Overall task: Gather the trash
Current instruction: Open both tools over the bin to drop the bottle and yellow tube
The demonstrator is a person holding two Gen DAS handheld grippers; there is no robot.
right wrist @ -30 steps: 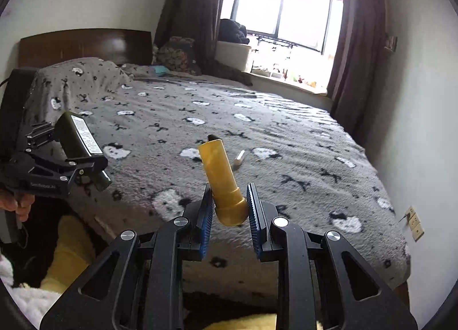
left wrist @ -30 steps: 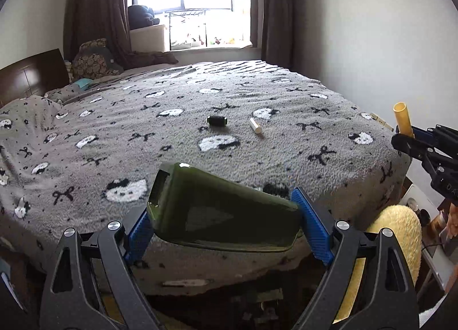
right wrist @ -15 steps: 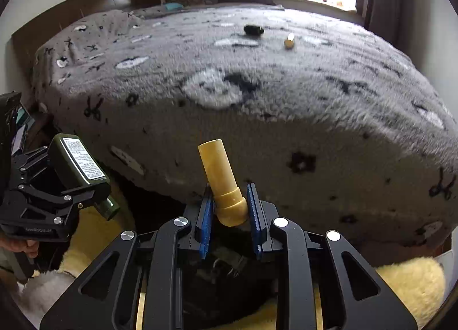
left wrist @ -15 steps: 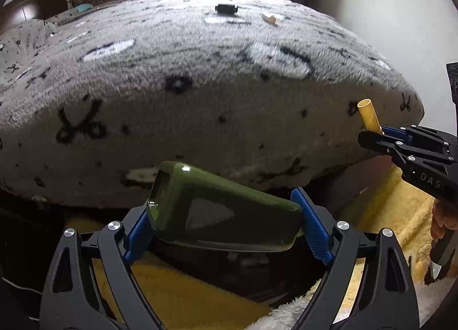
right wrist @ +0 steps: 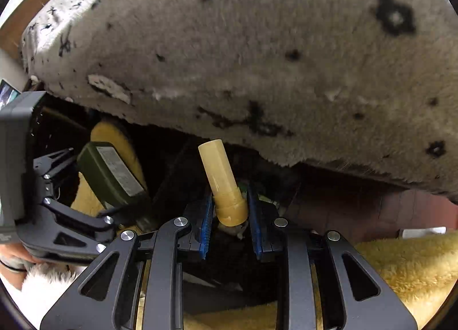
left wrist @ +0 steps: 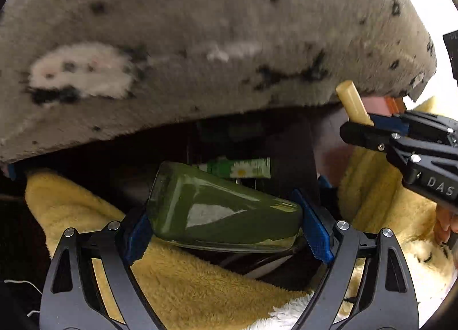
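Note:
My left gripper is shut on a dark green flat bottle, held sideways low in front of the bed's foot. The bottle also shows in the right wrist view, with a grey label on it. My right gripper is shut on a yellow tube that points up and away. The tube also shows in the left wrist view, in the right gripper at the right. Below both grippers is a dark opening with a green-and-white daisy-print packet in it; I cannot tell what container it is.
The grey fleece bed cover hangs over the bed edge just ahead and above. A yellow fluffy rug lies on the floor around the dark opening, also in the right wrist view. A hand holds the right gripper.
Both grippers have dropped from above the bed to below its edge, close to the floor and the dark opening. The bottle and the tube stay gripped.

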